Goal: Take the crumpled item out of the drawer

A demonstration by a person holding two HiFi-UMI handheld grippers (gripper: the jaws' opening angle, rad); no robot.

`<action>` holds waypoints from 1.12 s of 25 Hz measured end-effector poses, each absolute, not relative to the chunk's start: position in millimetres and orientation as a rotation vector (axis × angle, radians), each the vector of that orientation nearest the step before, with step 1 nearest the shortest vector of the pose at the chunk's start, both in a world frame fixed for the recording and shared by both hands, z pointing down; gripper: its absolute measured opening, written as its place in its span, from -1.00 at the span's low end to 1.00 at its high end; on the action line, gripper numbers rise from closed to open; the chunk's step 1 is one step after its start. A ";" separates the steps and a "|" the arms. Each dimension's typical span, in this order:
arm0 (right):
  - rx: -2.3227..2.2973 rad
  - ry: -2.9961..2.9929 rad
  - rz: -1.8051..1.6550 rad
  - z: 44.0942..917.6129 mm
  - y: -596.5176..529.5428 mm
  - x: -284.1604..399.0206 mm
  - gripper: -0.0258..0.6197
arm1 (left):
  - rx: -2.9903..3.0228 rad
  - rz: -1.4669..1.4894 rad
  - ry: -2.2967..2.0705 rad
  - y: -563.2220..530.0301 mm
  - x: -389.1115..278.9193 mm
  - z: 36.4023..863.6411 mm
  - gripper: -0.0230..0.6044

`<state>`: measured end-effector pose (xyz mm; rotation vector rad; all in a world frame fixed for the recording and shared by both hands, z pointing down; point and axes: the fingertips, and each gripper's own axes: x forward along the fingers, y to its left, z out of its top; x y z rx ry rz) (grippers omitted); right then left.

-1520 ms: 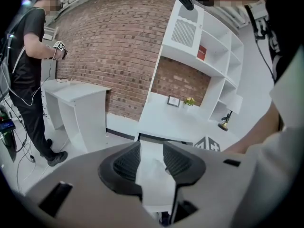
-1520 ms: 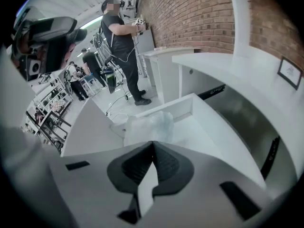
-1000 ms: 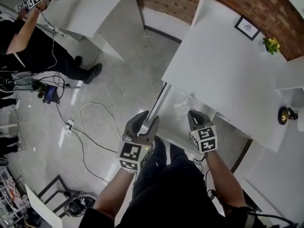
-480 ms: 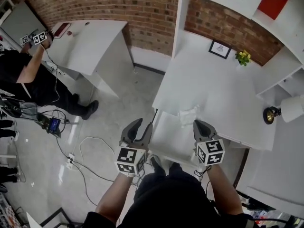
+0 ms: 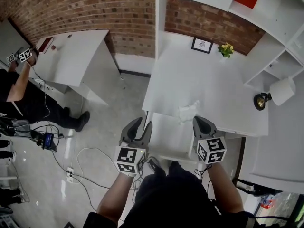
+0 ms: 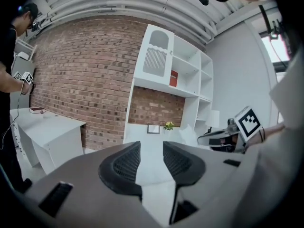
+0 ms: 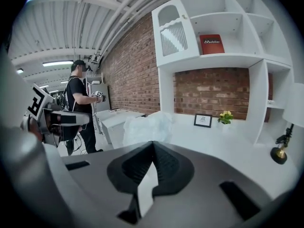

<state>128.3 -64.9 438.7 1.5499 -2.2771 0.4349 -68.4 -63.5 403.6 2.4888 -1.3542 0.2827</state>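
**Soft wad at the right jaw tips**

The right hand-held gripper (image 5: 198, 122) is pressed together, apparently pinching an edge of the crumpled wad (image 5: 188, 112). The wad sits right at its tips and above the open drawer (image 5: 166, 141), by the worktop (image 5: 199, 75) edge. The left hand-held gripper (image 5: 142, 126) is spread and empty, beside the right one. The wad looks light, soft and easily torn. A deeper bite into a thick fold would likely hold better than a thin edge.

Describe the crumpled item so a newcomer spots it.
Find the white desk under the shelves against the brick wall. At its front edge, at the tips of the right gripper, is a white crumpled wad: the only shapeless, wrinkled thing there.
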 end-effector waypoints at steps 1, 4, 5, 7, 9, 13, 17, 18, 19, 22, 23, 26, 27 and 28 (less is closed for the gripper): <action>1.567 -2.271 0.441 439.8 -65.1 132.4 -0.92 | 2.494 0.284 -1.338 -63.7 -63.7 405.5 -0.46; 1.608 -2.252 0.471 444.6 -67.3 144.0 -0.92 | 2.499 0.296 -1.298 -63.2 -51.8 413.8 -0.46; 1.616 -2.248 0.480 446.0 -68.7 147.3 -0.92 | 2.497 0.302 -1.288 -62.6 -48.4 416.8 -0.46; 1.623 -2.241 0.488 448.3 -72.7 153.0 -0.92 | 2.492 0.316 -1.269 -61.1 -41.4 422.5 -0.46; 1.616 -2.237 0.487 451.9 -78.5 157.2 -0.92 | 2.483 0.328 -1.259 -59.9 -34.8 427.4 -0.46; 1.592 -2.237 0.511 464.9 -95.6 165.9 -0.92 | 2.469 0.355 -1.265 -61.2 -23.8 433.0 -0.46; 1.576 -2.237 0.546 481.3 -118.3 177.7 -0.92 | 2.449 0.383 -1.288 -64.1 -17.4 437.1 -0.46; 1.572 -2.235 0.555 485.9 -124.6 179.4 -0.92 | 2.441 0.396 -1.294 -65.5 -17.6 439.3 -0.46; 1.567 -2.233 0.565 491.1 -130.8 180.4 -0.92 | 2.430 0.409 -1.301 -67.0 -18.5 442.2 -0.47; 1.544 -2.216 0.596 511.4 -148.8 182.9 -0.92 | 2.387 0.442 -1.322 -71.5 -20.4 451.8 -0.46; 1.538 -2.208 0.608 519.0 -155.3 184.5 -0.92 | 2.377 0.451 -1.325 -73.3 -19.6 454.9 -0.47; 1.519 -2.186 0.645 543.7 -174.2 191.0 -0.92 | 2.356 0.477 -1.334 -77.8 -14.3 465.7 -0.46; 1.511 -2.177 0.655 552.8 -179.5 193.1 -0.92 | 2.349 0.485 -1.337 -78.9 -12.7 468.9 -0.46; 1.504 -2.165 0.666 562.1 -184.1 194.7 -0.92 | 2.341 0.492 -1.340 -79.9 -11.8 471.7 -0.46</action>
